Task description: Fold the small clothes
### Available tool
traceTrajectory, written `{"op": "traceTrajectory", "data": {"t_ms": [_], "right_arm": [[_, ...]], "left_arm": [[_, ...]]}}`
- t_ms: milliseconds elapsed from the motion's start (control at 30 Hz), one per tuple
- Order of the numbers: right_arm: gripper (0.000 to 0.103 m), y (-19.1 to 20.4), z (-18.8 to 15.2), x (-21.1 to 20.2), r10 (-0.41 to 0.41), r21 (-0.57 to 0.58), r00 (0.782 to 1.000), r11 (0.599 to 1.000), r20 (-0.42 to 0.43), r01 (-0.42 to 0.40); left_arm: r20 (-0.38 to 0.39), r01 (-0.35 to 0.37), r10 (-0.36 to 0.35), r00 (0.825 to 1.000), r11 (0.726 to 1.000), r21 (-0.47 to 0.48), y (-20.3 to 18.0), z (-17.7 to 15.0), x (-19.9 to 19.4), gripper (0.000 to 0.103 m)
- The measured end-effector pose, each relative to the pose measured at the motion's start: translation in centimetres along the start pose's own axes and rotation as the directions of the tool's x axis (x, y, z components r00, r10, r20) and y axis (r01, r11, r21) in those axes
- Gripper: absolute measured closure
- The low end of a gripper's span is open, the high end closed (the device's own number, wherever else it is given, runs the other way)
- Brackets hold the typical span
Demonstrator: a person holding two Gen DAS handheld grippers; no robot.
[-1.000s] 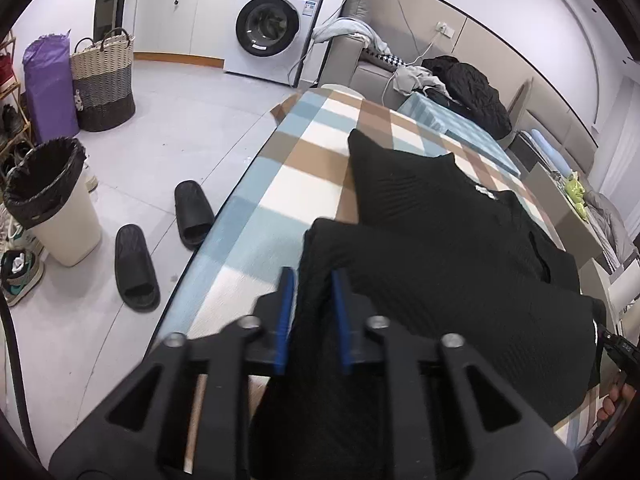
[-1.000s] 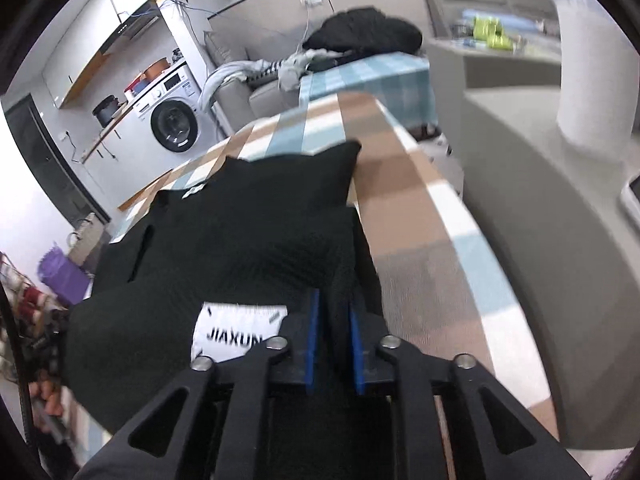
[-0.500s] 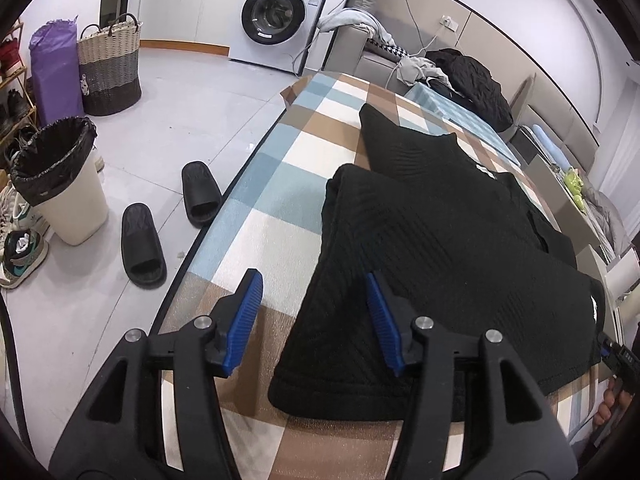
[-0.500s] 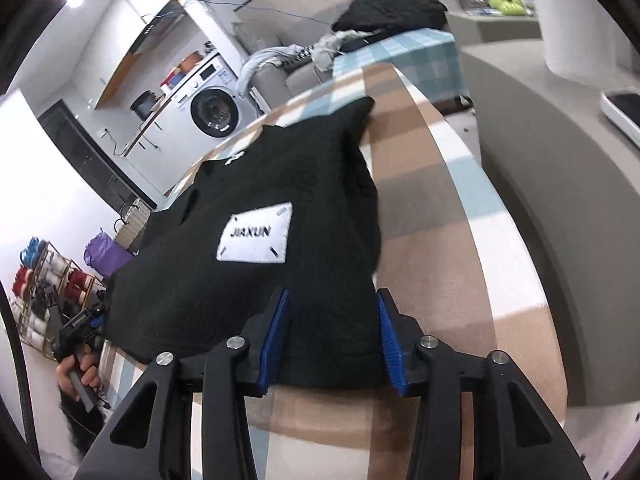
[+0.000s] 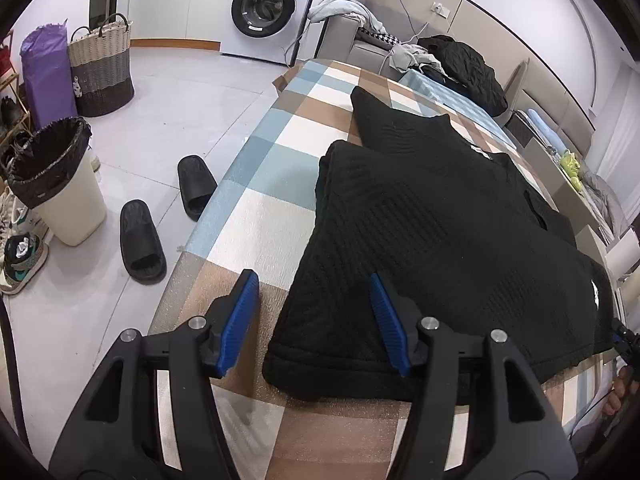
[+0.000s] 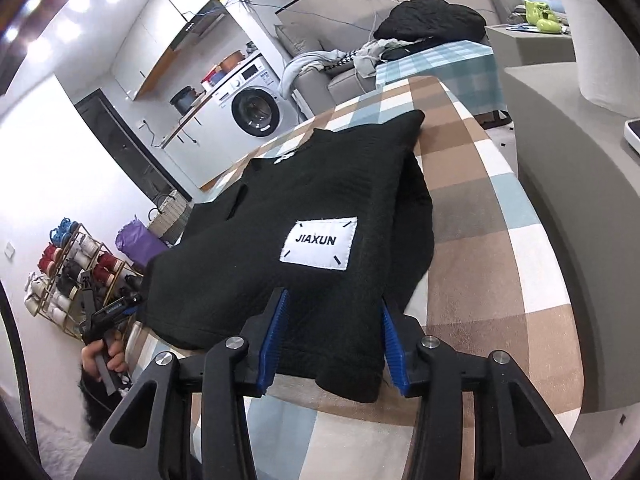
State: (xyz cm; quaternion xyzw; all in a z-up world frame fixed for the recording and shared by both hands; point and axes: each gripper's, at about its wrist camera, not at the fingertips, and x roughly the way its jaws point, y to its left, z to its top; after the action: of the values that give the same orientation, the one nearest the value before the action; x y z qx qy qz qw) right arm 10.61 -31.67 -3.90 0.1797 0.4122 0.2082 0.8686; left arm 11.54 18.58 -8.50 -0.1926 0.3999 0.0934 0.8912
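Now the table [image 5: 256, 216], covered with a checked cloth in brown, blue and white, fills most of both views; on it lies the black garment [image 5: 440, 232], folded over on itself, with its near edge just before the two grippers and its far corner toward the washer [image 5: 264, 4]; in the right wrist view a white label [image 6: 320, 242] with the word JIAXUN sits on the top layer of the garment. Beyond the table stands a grey sofa [image 6: 320, 68] with loose clothes on it; on the floor beside the table are a bin [image 5: 60, 184] with a black bag, a woven basket [image 5: 102, 64] and two black slippers [image 5: 142, 240]. The left gripper [image 5: 316, 312] has just been opening; its jaws are apart and hold nothing; the near left corner of the garment is between them, but the blue pads [image 5: 238, 320] do not press on it. The right gripper [image 6: 334, 340] has also just been opening; its jaws are apart, the near right edge of the garment lies between them, and they grip nothing.
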Motion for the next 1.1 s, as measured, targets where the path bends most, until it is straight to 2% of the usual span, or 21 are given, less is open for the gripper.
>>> {"op": "traceTrajectory", "data": {"t_ms": [133, 167, 200, 267, 300, 333, 400, 467, 667, 833, 967, 1100], "right_arm": [[0.058, -0.3, 0.0, 0.7, -0.017, 0.011, 1.0, 1.0, -0.01, 0.017], [0.058, -0.3, -0.1, 0.8, -0.023, 0.013, 1.0, 1.0, -0.011, 0.023], [0.058, -0.4, -0.1, 1.0, -0.03, 0.018, 0.999, 0.999, -0.013, 0.031], [0.059, -0.6, 0.0, 1.3, -0.046, 0.03, 0.999, 0.998, -0.009, 0.046], [0.07, -0.7, 0.0, 1.4, -0.069, 0.032, 0.998, 0.997, -0.003, 0.069], [0.078, -0.7, 0.0, 1.4, -0.082, 0.031, 0.997, 0.996, 0.011, 0.082], [0.094, -0.7, 0.2, 1.2, -0.083, 0.035, 0.995, 0.996, 0.046, 0.081], [0.097, -0.6, 0.5, 0.8, -0.072, 0.04, 0.995, 0.997, 0.069, 0.07], [0.098, 0.5, 2.8, -0.6, 0.001, 0.057, 0.991, 0.998, 0.133, -0.009], [0.098, 0.5, 6.6, -1.1, 0.048, 0.14, 0.977, 0.987, 0.209, -0.079], [0.098, 0.2, 10.0, 0.0, 0.039, 0.201, 0.969, 0.975, 0.243, -0.09], [0.098, -1.4, 14.7, 3.4, -0.016, 0.323, 0.97, 0.944, 0.242, -0.065]], "left_arm": [[-0.003, 0.002, -0.002, 1.0, 1.0, 0.006, 0.0, 0.0, 0.0, 0.049], [-0.001, 0.007, -0.007, 1.0, 1.0, 0.011, 0.0, 0.0, -0.1, 0.055], [0.004, 0.032, -0.032, 0.999, 0.999, 0.016, -0.1, 0.0, -0.2, 0.07], [0.013, 0.051, -0.051, 0.999, 0.999, 0.015, -0.2, 0.1, -0.4, 0.084], [0.025, 0.054, -0.054, 0.998, 0.998, 0.016, -0.3, 0.2, -0.6, 0.093], [0.033, 0.058, -0.058, 0.998, 0.998, 0.019, -0.4, 0.2, -0.7, 0.095], [0.062, 0.072, -0.073, 0.995, 0.997, 0.017, -0.5, 0.5, -1.5, 0.097], [0.092, 0.091, -0.092, 0.992, 0.996, 0.006, -0.5, 0.9, -2.4, 0.098], [0.165, 0.141, -0.136, 0.977, 0.99, -0.018, -0.8, 3.2, -4.5, 0.099], [0.217, 0.15, -0.144, 0.965, 0.989, -0.01, -2.3, 6.6, -4.6, 0.099], [0.243, 0.17, -0.158, 0.957, 0.985, -0.032, -2.9, 10.2, -3.4, 0.099], [0.25, 0.161, -0.143, 0.958, 0.986, -0.051, -3.8, 14.4, -0.7, 0.099]]}}
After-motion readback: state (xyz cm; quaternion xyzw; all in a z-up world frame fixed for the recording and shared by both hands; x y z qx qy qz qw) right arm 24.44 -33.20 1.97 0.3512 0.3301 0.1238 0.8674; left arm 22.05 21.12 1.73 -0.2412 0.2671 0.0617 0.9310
